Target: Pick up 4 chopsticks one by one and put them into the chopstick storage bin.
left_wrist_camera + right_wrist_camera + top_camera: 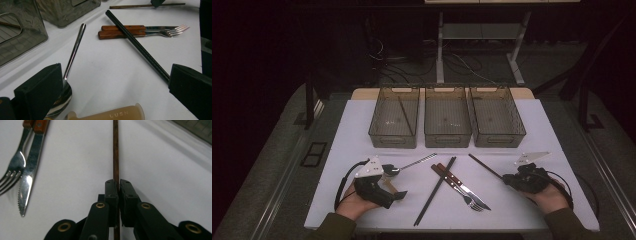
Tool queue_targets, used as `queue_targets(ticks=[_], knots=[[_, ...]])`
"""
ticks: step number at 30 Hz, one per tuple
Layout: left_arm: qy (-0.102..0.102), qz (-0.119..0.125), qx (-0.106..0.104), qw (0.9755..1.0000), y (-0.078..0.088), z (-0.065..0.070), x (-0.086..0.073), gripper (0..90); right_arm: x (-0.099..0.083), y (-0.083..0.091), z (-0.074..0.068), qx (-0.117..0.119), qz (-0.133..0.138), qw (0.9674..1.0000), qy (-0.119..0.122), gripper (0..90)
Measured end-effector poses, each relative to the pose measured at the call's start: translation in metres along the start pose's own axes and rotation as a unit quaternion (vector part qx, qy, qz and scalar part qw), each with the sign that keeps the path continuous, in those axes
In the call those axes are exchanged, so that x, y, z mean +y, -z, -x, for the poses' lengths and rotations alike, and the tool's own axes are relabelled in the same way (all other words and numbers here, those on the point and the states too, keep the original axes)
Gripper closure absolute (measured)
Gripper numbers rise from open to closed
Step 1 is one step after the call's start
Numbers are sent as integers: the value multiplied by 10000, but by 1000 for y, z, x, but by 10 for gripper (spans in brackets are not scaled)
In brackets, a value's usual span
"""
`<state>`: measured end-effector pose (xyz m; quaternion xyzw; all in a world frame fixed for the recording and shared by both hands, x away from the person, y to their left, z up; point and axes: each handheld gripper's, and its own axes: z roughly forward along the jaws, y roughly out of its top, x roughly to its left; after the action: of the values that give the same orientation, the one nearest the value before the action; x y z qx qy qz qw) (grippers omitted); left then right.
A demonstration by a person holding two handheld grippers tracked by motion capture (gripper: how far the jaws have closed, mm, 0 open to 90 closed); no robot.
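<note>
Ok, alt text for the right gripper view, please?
The right hand-held gripper is shut on a thin brown chopstick that runs straight up the white tabletop. A fork and serrated knife lie at left.

The room is dark, and the light falls mostly on the white table [532, 200] in the middle. Grey carpet [267, 165] lies on the floor around it. Behind the table stands a pale metal desk frame [477, 35] with two legs, and loose cables [382, 62] trail on the floor beside it. A dark post [309, 100] rises at the table's left. What may be a floor socket plate [313, 154] sits in the carpet. The back wall is lost in shadow.
</note>
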<state>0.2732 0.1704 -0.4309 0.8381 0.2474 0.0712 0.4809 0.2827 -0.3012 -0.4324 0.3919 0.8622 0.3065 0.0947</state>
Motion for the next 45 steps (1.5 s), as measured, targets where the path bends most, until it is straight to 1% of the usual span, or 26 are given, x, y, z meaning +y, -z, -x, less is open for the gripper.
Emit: queue_targets(ticks=[2,3,7,8,10,11,13,15,22,24,25,29,32,33,36,45], knots=[[-10,-4,-4,10000,0,0,0,0,0,2,1,72,74,9999,-29,854],[-20,-6,-5,10000,0,0,0,0,1,3,1,55,103,9999,-19,854],[-26,-8,-8,10000,0,0,0,0,2,6,1,128,141,9998,-8,854],[-26,-10,-8,10000,0,0,0,0,2,7,1,110,159,9998,-32,854],[-28,-23,-8,10000,0,0,0,0,3,9,1,125,220,9997,29,854],[-30,-38,-6,10000,0,0,0,0,3,10,1,109,254,9996,28,854],[-40,-43,-11,10000,0,0,0,0,4,12,0,157,297,9994,32,854],[-38,-41,-11,10000,0,0,0,0,5,13,-1,155,332,9993,90,854],[-25,-46,-8,10000,0,0,0,0,9,15,-3,281,433,9986,108,854],[-31,-67,-10,10000,0,0,0,0,10,15,-4,274,438,9986,104,854],[-25,-54,-10,10000,-1,0,0,0,11,16,-4,307,438,9985,104,854],[-49,-53,-15,10000,0,0,0,0,14,17,-3,332,525,9980,123,854],[-42,-56,-15,10000,0,0,0,0,17,18,-4,379,558,9977,99,853],[-39,-57,-15,10000,0,0,0,0,18,17,-3,385,578,9975,139,854],[-36,-45,-22,10000,0,0,0,0,21,17,-4,424,602,9972,135,854],[73,25,-34,10000,-2,0,-1,0,33,18,-6,526,753,9956,164,853]])
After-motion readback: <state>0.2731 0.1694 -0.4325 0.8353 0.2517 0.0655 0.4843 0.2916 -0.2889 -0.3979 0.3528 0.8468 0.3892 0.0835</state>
